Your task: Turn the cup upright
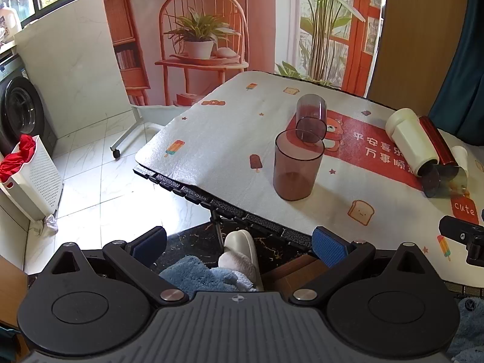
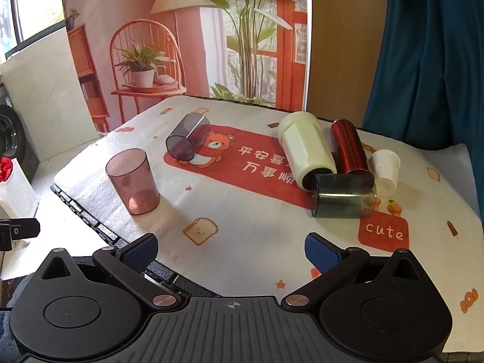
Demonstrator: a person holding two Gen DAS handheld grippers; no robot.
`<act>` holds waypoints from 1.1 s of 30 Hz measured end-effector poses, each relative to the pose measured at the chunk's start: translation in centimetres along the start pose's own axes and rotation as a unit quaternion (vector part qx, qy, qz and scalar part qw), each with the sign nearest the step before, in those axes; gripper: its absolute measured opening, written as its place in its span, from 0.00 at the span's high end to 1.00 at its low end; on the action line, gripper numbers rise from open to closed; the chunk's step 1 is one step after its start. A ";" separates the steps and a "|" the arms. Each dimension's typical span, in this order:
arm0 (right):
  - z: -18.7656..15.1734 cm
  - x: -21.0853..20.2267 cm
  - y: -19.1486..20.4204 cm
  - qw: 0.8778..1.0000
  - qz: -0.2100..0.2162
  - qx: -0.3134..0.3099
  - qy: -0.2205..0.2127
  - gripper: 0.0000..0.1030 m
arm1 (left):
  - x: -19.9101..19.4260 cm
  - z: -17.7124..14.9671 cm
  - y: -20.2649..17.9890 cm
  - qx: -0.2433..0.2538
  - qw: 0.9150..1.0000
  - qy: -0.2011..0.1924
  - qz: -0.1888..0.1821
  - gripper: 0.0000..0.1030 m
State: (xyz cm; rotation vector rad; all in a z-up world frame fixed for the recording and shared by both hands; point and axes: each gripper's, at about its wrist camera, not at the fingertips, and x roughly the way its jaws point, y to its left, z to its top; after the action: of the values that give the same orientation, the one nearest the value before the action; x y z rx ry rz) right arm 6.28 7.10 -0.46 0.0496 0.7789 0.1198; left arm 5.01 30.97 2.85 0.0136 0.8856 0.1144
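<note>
A home laundry corner: a washing machine (image 1: 18, 112) and laundry basket (image 1: 33, 175) stand far left of the claw, beside a cloth-covered folding table (image 1: 230, 139).

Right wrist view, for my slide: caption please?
Open right gripper faces one upright pink cup and five cups lying on the table.

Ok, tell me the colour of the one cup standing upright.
Translucent pinkish-brown upright cup, clearest in the right wrist view.

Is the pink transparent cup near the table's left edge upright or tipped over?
Upright. The pink transparent cup stands on its base, open rim facing up, on the tablecloth.
</note>
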 end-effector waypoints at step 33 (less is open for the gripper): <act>-0.3 -0.4 -0.2 1.000 -0.004 0.009 -0.010 0.00 | -0.4 0.0 0.2 -0.002 1.000 -0.009 -0.004 0.00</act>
State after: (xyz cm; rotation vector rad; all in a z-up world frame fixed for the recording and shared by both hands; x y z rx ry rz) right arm 5.83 6.84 -0.44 0.0638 0.7605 0.1049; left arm 4.75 31.14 3.18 0.0072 0.8669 0.1086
